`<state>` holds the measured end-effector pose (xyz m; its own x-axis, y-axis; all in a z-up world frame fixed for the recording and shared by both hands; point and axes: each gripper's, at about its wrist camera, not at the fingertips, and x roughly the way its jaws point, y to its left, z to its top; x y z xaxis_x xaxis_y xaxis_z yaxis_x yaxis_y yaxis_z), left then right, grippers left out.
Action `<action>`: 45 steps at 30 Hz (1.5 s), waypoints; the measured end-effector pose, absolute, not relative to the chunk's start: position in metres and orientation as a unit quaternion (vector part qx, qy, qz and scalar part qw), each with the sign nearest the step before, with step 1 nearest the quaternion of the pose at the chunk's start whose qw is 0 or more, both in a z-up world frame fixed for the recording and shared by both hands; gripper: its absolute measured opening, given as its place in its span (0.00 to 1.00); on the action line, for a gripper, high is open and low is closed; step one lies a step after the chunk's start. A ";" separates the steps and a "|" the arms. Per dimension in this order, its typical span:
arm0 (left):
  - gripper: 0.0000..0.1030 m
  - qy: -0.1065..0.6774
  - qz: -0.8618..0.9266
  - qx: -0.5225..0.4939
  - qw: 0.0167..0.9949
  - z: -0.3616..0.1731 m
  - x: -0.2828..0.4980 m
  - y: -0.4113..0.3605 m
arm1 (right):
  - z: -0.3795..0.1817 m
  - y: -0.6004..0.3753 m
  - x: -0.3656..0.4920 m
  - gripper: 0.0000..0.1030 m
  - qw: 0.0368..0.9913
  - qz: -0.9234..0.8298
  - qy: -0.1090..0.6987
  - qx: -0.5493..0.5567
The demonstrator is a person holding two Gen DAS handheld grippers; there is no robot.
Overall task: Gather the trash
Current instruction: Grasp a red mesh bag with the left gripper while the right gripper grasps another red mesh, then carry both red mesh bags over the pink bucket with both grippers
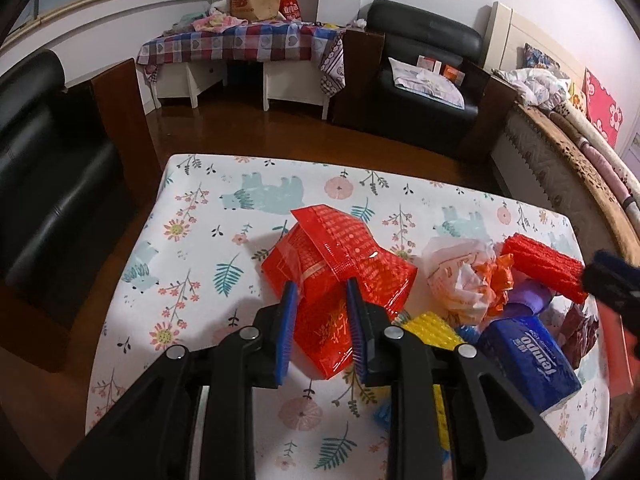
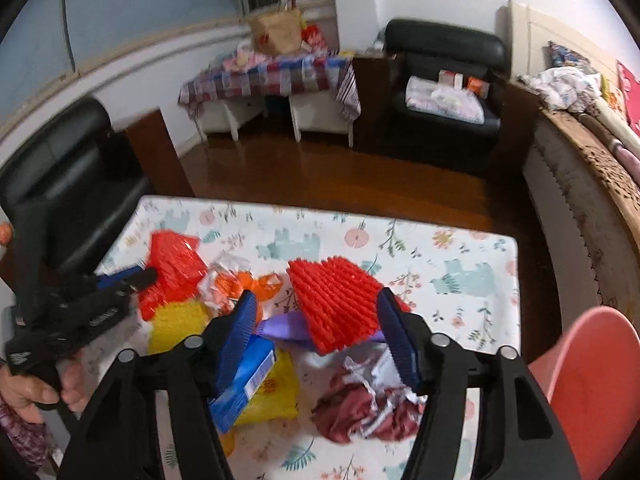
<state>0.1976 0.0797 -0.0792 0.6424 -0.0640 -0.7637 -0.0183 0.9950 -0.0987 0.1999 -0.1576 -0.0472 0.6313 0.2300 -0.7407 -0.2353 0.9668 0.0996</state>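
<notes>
A pile of trash lies on the flowered tablecloth (image 1: 224, 248). My left gripper (image 1: 322, 292) is shut on a shiny red plastic bag (image 1: 340, 264) and holds its near end between the blue pads. It also shows in the right wrist view (image 2: 136, 276) at the left, with the red bag (image 2: 172, 268). My right gripper (image 2: 316, 304) is open, its fingers on either side of a red foam net sleeve (image 2: 336, 304), which looks raised above the pile. That sleeve also shows in the left wrist view (image 1: 544, 268).
The pile holds a crumpled white and orange wrapper (image 1: 468, 280), a blue tissue pack (image 1: 528, 360), a yellow net bag (image 2: 264, 392), a purple piece (image 2: 284, 326) and a dark red wad with white paper (image 2: 368, 408). A pink bin (image 2: 588, 384) stands at the right. Black armchairs stand around.
</notes>
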 end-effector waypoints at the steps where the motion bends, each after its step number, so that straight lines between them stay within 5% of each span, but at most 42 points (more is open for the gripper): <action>1: 0.17 0.421 -0.014 -0.049 0.905 -0.079 0.197 0.080 | -0.054 -0.155 0.206 0.50 0.897 0.128 0.423 -0.010; 9: 0.03 0.403 -0.028 -0.059 0.913 -0.072 0.188 0.081 | -0.071 -0.164 0.210 0.10 0.889 0.119 0.443 0.002; 25: 0.02 0.341 -0.088 -0.079 0.932 -0.006 0.127 0.055 | -0.013 -0.202 0.131 0.09 0.911 0.139 0.376 0.091; 45: 0.03 0.327 -0.216 -0.031 0.920 0.024 0.082 -0.070 | -0.003 -0.296 0.055 0.09 0.924 0.061 0.342 0.159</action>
